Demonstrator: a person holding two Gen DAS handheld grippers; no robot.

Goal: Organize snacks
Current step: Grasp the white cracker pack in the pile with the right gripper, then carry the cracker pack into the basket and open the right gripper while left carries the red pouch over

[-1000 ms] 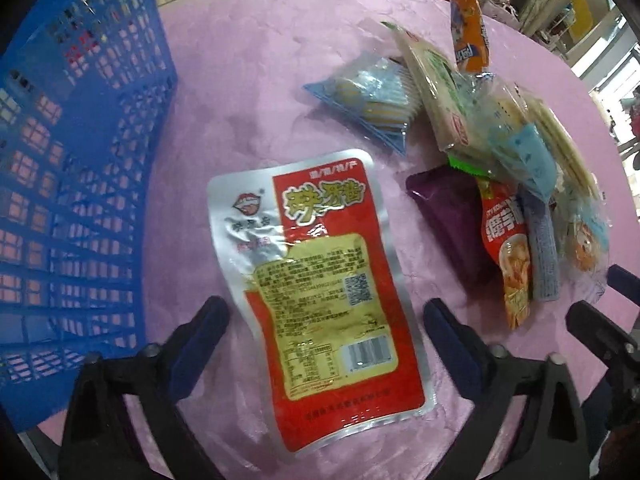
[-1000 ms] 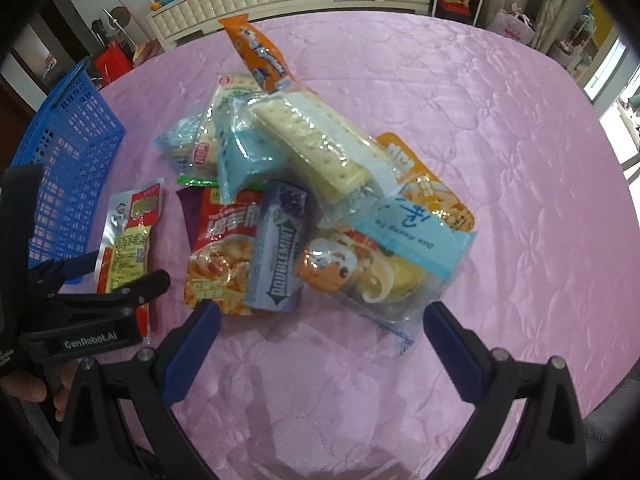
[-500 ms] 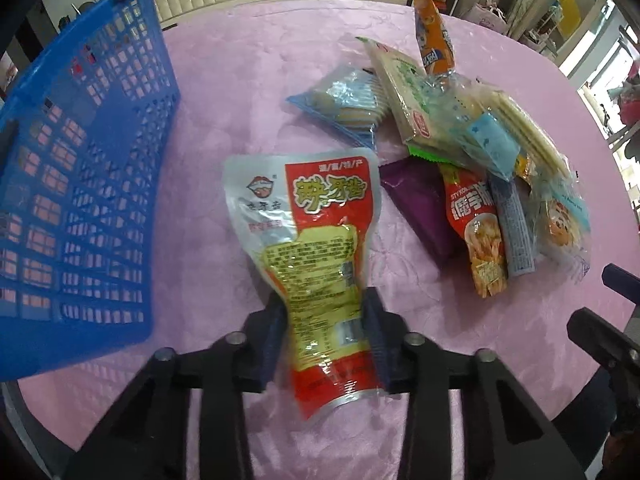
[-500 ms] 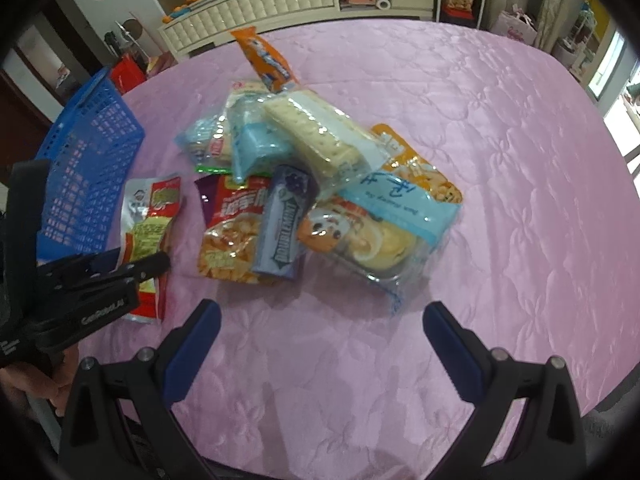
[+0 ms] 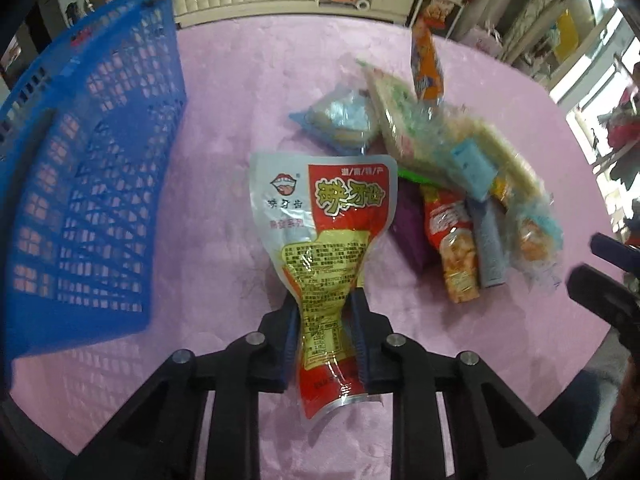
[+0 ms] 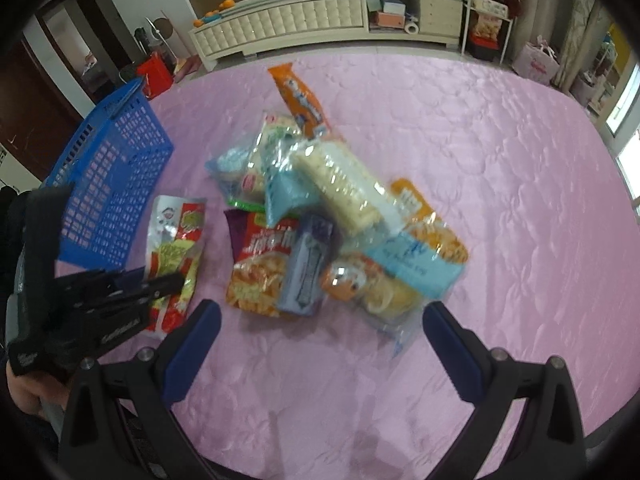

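- Red and silver pouch [image 5: 326,240] pinched near its lower end, long axis running away from the left wrist camera, printed top edge farthest, bottom seal poking out behind the pads; lifted over the pink tablecloth [image 5: 256,92], body crumpled at the waist where gripped.
- Left gripper [image 5: 325,336] clamped tight on that pouch, jaws just finished closing, blue pads pressing both long sides.
- Blue basket [image 5: 88,184] just to the left, mesh wall tilted towards the pouch, nothing between the two.
- Heap of snacks [image 6: 324,216] close on the right: purple packet [image 5: 408,228] nearest, then red-orange crisp bag [image 5: 452,248], grey-blue gum pack [image 5: 490,248], clear cracker sleeve [image 6: 340,188], orange wrapper [image 6: 300,98] at the far end.
- Right gripper [image 6: 320,336] spread wide, holding nothing, above bare cloth on the near side of the heap.
- Hand [image 6: 24,390] wrapped round the left gripper's handle, low at the left edge of the right wrist view.
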